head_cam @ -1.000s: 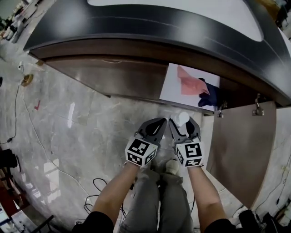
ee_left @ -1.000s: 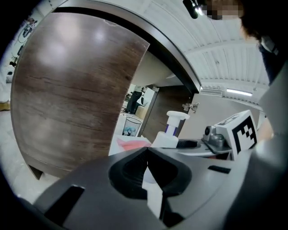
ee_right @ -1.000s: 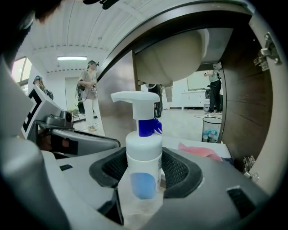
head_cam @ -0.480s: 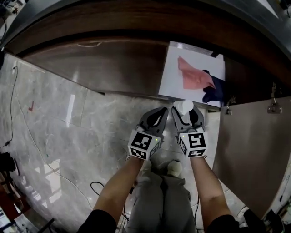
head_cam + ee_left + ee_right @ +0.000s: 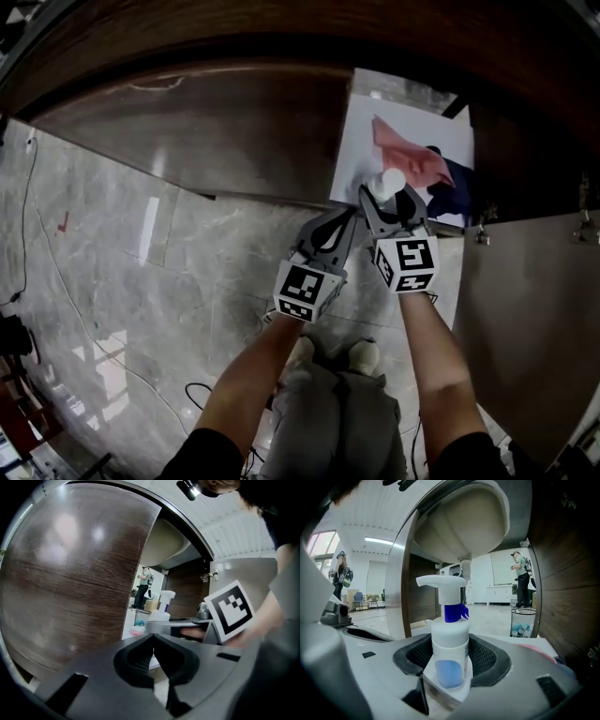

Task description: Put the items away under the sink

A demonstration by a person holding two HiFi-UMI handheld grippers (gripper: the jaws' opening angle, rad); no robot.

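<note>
A white pump bottle (image 5: 450,641) with a blue collar and a blue label stands upright between the jaws of my right gripper (image 5: 451,667), which is shut on it. In the head view the bottle's white top (image 5: 391,179) sits at the front edge of the open cabinet's white floor (image 5: 361,150) under the sink. A pink cloth (image 5: 405,161) and a dark blue cloth (image 5: 457,183) lie on that floor. My left gripper (image 5: 345,228) is beside the right one, jaws shut with nothing in them (image 5: 152,641).
The closed brown cabinet door (image 5: 206,131) runs to the left of the opening. The open door (image 5: 525,319) swings out on the right over the marble floor (image 5: 112,281). The sink basin (image 5: 464,522) hangs above the opening. Cables (image 5: 56,272) lie on the floor at left.
Both grippers have moved forward toward the cabinet opening, and the bottle's top now lies over the white cabinet floor. My view has shifted closer to the cabinet.
</note>
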